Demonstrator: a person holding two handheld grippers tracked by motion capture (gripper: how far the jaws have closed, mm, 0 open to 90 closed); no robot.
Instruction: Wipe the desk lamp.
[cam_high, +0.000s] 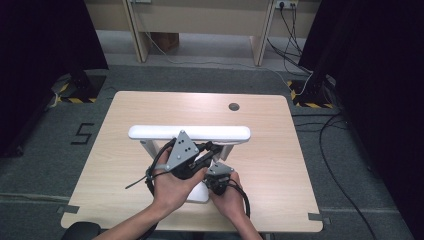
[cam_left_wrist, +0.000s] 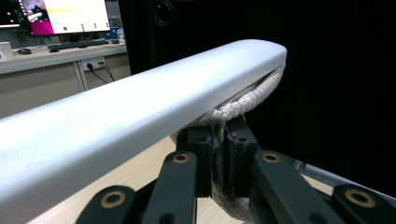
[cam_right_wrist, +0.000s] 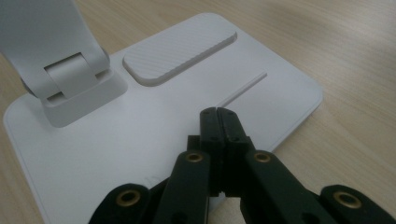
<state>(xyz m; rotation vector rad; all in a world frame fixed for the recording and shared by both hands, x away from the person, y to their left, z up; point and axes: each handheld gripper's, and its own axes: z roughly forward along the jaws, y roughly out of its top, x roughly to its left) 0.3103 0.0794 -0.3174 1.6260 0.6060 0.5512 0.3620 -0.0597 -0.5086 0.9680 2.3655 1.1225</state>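
Note:
A white lamp-like stand is on the wooden table (cam_high: 280, 165). Its long white bar (cam_high: 189, 132) (cam_left_wrist: 140, 102) lies level above its flat base (cam_high: 200, 194) (cam_right_wrist: 140, 140). A white braided cord (cam_left_wrist: 247, 100) runs under the bar's end. My left gripper (cam_high: 216, 148) (cam_left_wrist: 219, 140) is shut on that cord just below the bar. My right gripper (cam_high: 214, 184) (cam_right_wrist: 217, 114) is shut with nothing between its jaws, its tips low over the base near a thin groove. A ribbed pad (cam_right_wrist: 180, 53) and the hinge foot (cam_right_wrist: 70, 79) lie beyond the tips.
A round cable hole (cam_high: 234, 106) sits near the table's far edge. Black curtains hang on both sides, and cables trail on the floor at the right (cam_high: 330, 150). A desk with a monitor (cam_left_wrist: 65, 16) stands farther back.

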